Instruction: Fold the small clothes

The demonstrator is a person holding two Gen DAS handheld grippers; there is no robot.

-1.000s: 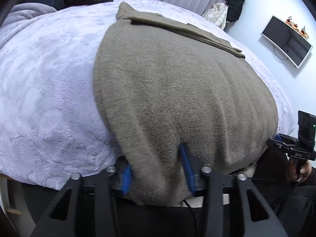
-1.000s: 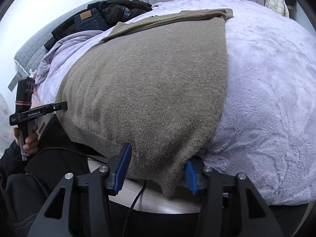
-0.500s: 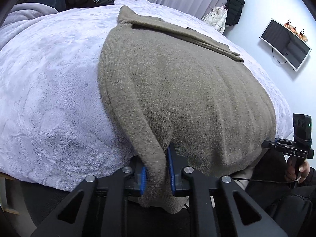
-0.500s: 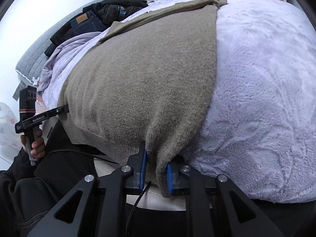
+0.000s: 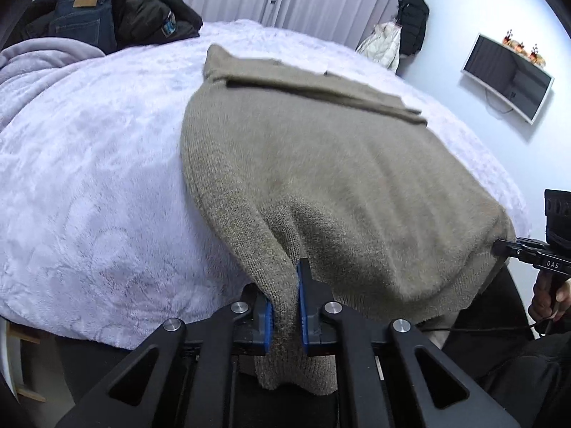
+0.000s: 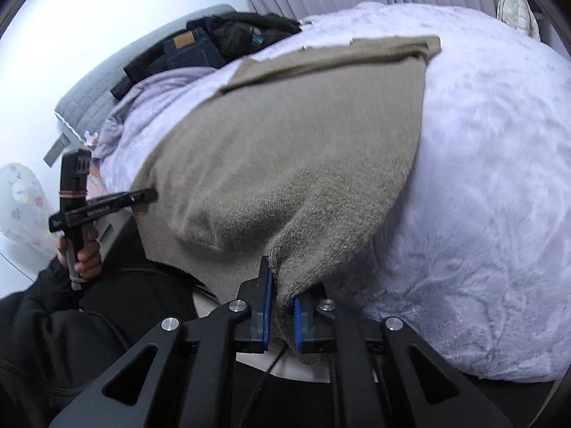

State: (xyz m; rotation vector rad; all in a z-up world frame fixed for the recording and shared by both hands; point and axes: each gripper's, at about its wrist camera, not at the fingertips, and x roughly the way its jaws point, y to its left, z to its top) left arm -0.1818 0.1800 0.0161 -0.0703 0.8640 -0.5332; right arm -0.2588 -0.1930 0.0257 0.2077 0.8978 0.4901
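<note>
A taupe knitted sweater lies flat on the bed, its sleeves folded across the far end, and its near hem hangs over the bed's edge. My left gripper is closing its blue pads on the hem's left corner, and the knit is pinched between them. In the right wrist view the same sweater fills the middle, where my right gripper is closing on the hem's right corner with fabric pressed between its pads. Both corners are lifted slightly off the bed. Each gripper shows at the other view's side edge.
A fluffy lilac-white blanket covers the bed. Jeans and dark jackets are piled at the far left by a rumpled lilac throw. A monitor hangs on the right wall, with coats hanging beside the curtains.
Both grippers went from open around the hem corners to pinched on them. Both then rose a little, pulling the hem up from the bed's edge.
</note>
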